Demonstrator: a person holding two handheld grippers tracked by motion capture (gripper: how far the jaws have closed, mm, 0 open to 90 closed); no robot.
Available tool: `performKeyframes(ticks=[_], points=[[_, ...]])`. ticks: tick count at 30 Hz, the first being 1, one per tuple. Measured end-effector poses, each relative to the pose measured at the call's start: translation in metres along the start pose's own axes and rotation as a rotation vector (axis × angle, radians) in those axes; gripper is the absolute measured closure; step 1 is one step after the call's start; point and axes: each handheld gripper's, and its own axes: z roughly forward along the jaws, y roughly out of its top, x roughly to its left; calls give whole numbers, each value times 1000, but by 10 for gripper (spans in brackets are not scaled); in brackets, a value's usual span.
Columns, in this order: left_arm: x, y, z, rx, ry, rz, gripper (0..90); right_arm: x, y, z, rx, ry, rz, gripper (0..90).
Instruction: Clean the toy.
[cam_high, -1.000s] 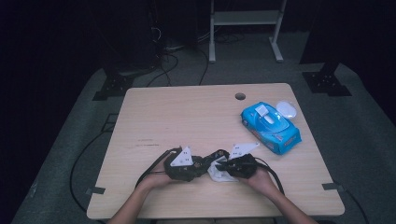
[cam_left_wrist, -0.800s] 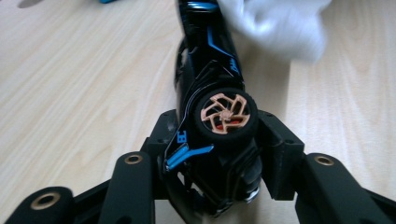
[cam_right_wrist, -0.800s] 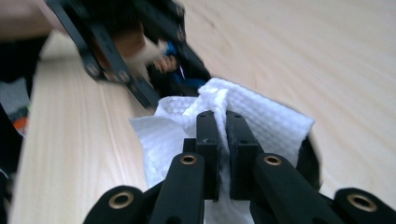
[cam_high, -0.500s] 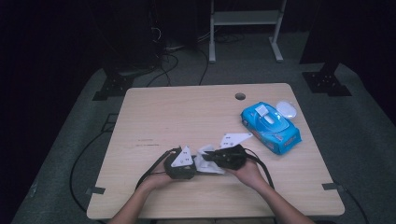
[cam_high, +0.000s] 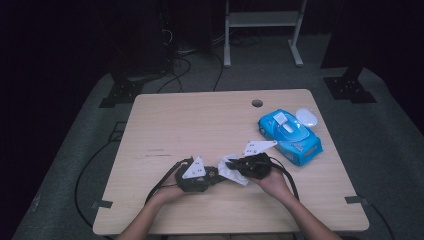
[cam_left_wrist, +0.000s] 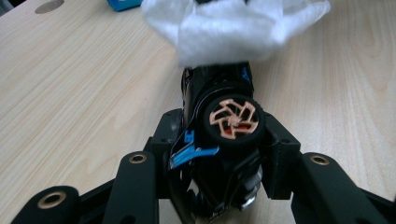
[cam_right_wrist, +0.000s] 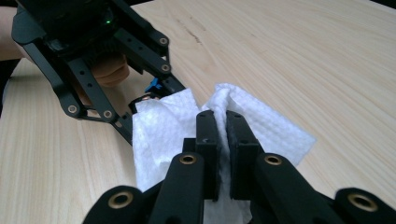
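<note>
The right gripper (cam_high: 239, 167) had shifted left from a second earlier, jaws pinching the white wipe (cam_right_wrist: 182, 126) against the black toy car (cam_left_wrist: 224, 112), which the left gripper (cam_high: 212, 176) clamped near the table's (cam_high: 200, 125) near edge.

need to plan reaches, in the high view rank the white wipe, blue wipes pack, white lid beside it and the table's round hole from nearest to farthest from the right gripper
1. White wipe: pinched in the right gripper, toward the left gripper.
2. Blue wipes pack: right of it, farther back.
3. White lid and round hole: lid back right, hole near the far edge; too close to call.
</note>
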Motion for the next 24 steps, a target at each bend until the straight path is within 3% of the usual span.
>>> performKeyframes(ticks=[3,9,11,13,17,22,24], points=[[0,1,1,-2,-2,-3,563,4,2,1,8,-21,-21,846],[1,1,1,3,5,0,563,21,14,23,0,71,-39,845],[2,-1,0,6,11,-7,563,25,17,29,7,78,-54,845],[4,-2,-3,8,16,-5,563,24,18,29,8,66,-59,845],[6,-4,-5,6,17,-7,563,10,10,13,16,-10,-51,845],[7,-4,-5,9,14,-8,563,-10,-3,-11,3,-79,9,846],[7,-4,-5,7,18,-10,562,-15,-6,-13,-17,-75,44,846]])
